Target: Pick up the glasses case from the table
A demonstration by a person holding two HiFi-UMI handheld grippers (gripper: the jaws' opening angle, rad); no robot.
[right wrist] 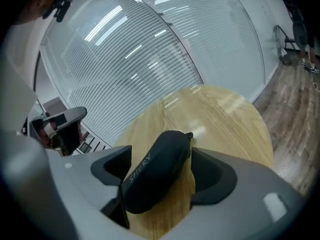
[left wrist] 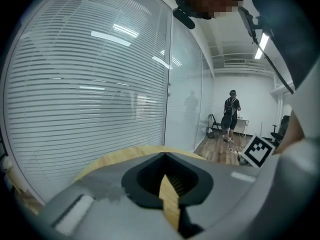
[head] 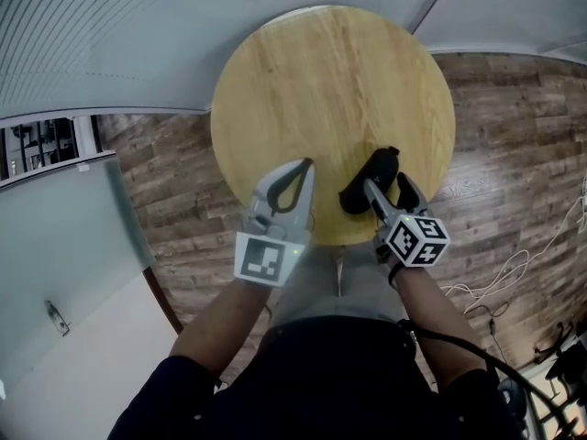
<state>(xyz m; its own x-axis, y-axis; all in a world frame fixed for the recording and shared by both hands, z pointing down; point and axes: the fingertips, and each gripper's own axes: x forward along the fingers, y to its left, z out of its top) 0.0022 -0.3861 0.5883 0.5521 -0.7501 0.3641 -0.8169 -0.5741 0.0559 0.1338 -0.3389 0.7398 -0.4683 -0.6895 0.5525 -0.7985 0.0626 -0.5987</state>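
Note:
A black zip glasses case (head: 374,174) lies on the round wooden table (head: 312,81), close to its near right edge. My right gripper (head: 383,189) stands open around the case, one jaw on each side. In the right gripper view the case (right wrist: 152,176) fills the gap between the wide-set jaws of the right gripper (right wrist: 165,160) and rests on the wood, leaning toward the left jaw. My left gripper (head: 306,165) is shut and holds nothing, hovering over the near table edge left of the case. Its tips meet in the left gripper view (left wrist: 165,155).
A glass wall with blinds (head: 110,35) runs behind and left of the table. Dark wood floor (head: 514,136) surrounds it, with loose cables (head: 514,273) at the right. A person (left wrist: 231,115) stands far off down the room.

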